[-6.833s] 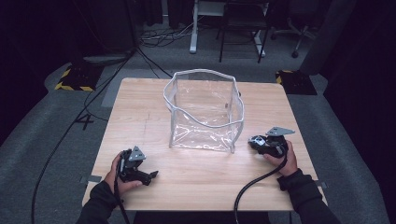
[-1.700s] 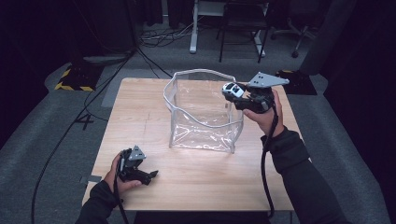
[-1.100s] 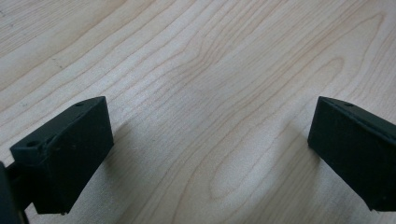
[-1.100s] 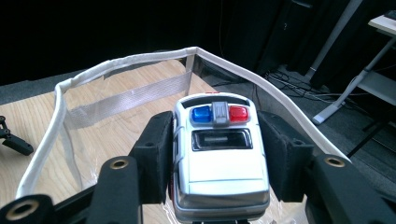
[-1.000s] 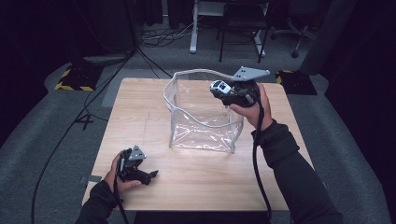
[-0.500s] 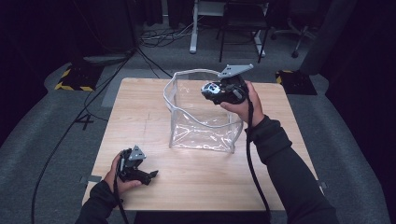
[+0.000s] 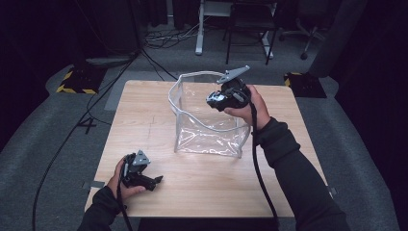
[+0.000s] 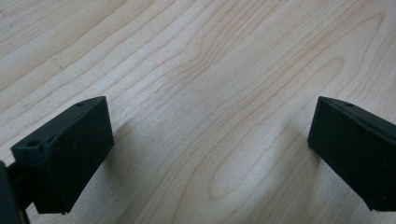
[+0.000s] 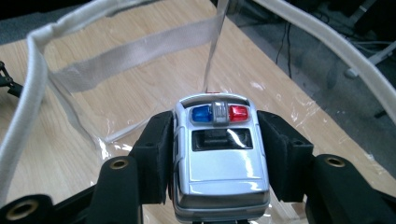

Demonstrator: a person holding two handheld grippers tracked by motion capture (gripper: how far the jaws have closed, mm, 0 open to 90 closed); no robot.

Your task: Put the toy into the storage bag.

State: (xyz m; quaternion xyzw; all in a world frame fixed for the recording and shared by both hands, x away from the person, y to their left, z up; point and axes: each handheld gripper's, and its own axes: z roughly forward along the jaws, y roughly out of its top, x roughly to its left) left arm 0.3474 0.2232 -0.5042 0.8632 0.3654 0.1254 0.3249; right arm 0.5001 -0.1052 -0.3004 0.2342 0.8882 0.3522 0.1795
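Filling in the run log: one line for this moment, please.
right gripper: shut on toy police car, over clear bag | left gripper: open, on table

Silver toy police car [image 9: 220, 154] cut off at bottom edge in right gripper view, flanks covered by black pads; too small to identify from high view.

wood table [image 7: 144, 120] – light grain, bare at near edge | grey floor [image 7: 43, 144] all round | blk/yellow hazard blocks, L [image 7: 76, 82] & R [image 7: 300, 83] of far edge | cables [image 7: 159, 36] on floor behind | desk legs [image 7: 198, 29], chair base [image 7: 303, 41] (dim bkgd)
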